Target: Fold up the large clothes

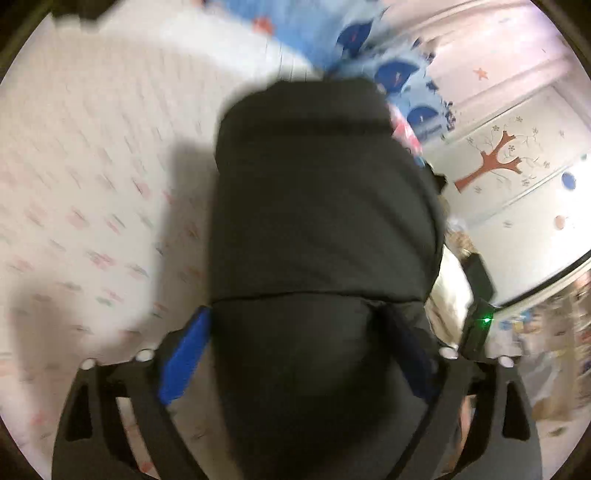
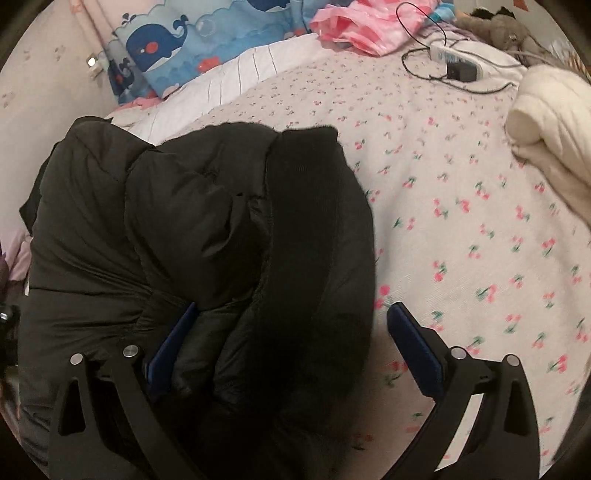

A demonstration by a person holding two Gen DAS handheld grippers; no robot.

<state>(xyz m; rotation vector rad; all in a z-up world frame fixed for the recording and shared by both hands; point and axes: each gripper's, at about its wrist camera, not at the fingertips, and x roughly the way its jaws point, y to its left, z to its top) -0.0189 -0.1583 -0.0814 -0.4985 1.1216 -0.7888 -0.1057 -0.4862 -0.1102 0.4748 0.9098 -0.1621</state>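
Observation:
A large black puffer jacket point(image 2: 207, 236) lies bunched on a bed with a cherry-print sheet point(image 2: 461, 229). In the right wrist view my right gripper point(image 2: 291, 339) straddles its thick folded edge with a dark fleece collar, jaws wide, blue pads point(image 2: 413, 343) on either side. In the left wrist view, which is blurred, the jacket point(image 1: 321, 221) fills the middle and my left gripper point(image 1: 299, 347) has its fingers wide apart around a thick fold, one blue pad point(image 1: 184, 354) showing, the other mostly buried in fabric.
A whale-print pillow point(image 2: 173, 48) and pink cloth point(image 2: 362, 26) lie at the head of the bed. A power strip with cables point(image 2: 454, 62) and a cream knitted garment point(image 2: 550, 140) are at the right. A wall with tree stickers point(image 1: 495, 158) shows in the left view.

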